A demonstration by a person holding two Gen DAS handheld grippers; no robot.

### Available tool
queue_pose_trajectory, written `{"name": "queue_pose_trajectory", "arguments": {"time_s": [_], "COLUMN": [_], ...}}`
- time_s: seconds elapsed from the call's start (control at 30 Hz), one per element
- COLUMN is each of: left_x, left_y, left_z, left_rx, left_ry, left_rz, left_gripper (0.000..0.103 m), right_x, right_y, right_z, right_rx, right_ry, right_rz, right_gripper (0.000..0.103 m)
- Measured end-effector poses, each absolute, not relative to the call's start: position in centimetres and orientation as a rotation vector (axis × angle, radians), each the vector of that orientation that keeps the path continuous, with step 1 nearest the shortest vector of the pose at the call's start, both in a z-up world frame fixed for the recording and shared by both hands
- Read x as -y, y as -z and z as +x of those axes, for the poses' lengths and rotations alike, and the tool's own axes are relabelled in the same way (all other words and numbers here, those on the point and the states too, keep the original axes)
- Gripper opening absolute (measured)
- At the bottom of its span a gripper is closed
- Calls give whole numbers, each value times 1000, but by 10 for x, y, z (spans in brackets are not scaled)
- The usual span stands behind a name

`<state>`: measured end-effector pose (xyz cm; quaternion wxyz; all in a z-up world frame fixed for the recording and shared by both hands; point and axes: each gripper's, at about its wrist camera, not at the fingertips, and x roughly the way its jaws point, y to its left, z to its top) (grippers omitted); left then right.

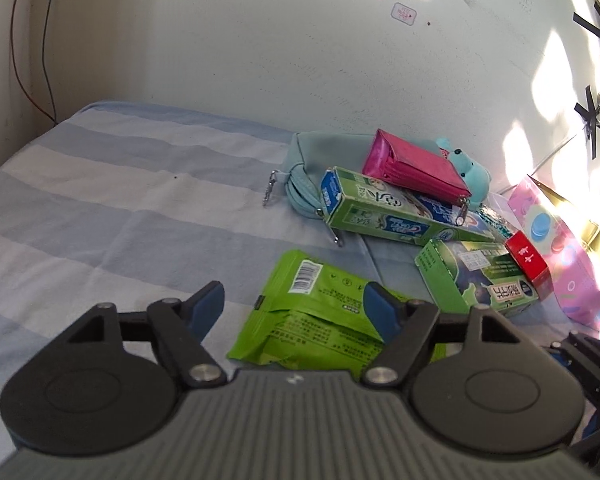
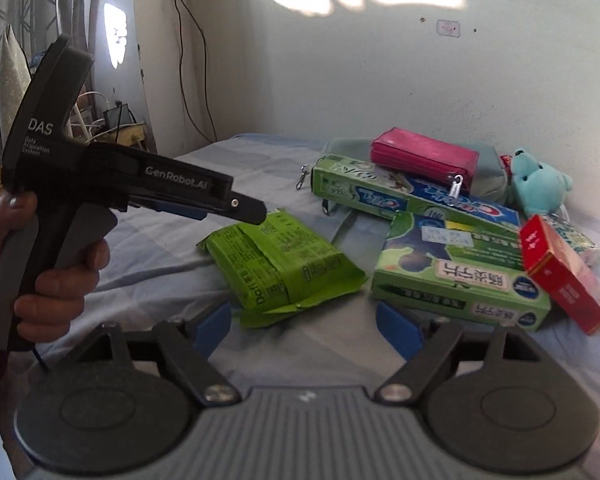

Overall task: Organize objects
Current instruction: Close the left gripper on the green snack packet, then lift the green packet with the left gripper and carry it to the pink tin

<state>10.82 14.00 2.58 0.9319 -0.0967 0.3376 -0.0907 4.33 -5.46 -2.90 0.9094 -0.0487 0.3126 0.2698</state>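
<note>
A green snack packet (image 1: 312, 316) (image 2: 280, 264) lies flat on the striped bed. My left gripper (image 1: 296, 308) is open and empty, just above the packet's near end; it also shows from the side in the right wrist view (image 2: 248, 210). My right gripper (image 2: 304, 326) is open and empty, low over the sheet between the packet and a green medicine box (image 2: 456, 276) (image 1: 472, 276). Behind lie a toothpaste box (image 2: 412, 196) (image 1: 392, 212), a pink wallet (image 2: 424, 156) (image 1: 412, 164), a red box (image 2: 560, 272) (image 1: 528, 260), a teal plush (image 2: 536, 184) and a light blue pouch (image 1: 304, 160).
The white wall (image 1: 300, 60) stands right behind the pile. A pink patterned bag (image 1: 560, 248) lies at the right. The bed's blue-and-white striped sheet (image 1: 100, 200) stretches to the left. Cables (image 2: 192, 48) hang on the wall at the far left corner.
</note>
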Motion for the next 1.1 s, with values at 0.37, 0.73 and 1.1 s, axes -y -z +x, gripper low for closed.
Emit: {"name": "queue_pose_trajectory", "arguments": {"time_s": [0.37,0.73,1.1], "left_x": [-123,-75,-20], "left_y": [-19,-19,-16], "left_z": [107,60,24], "left_rx": [-741,-758,-797], "left_ry": [280,374,483], "left_rz": [-204,-203,-176], "left_gripper": [73,72,72], "right_x": [25,71,139], "right_y": [42,25,13], "right_z": [61,14,-34], "right_rx": [-686,-676,-683], "right_ry": [-571,-551,-500], "right_rz": [-170,-155,-47], "right_gripper": [68,55,56]}}
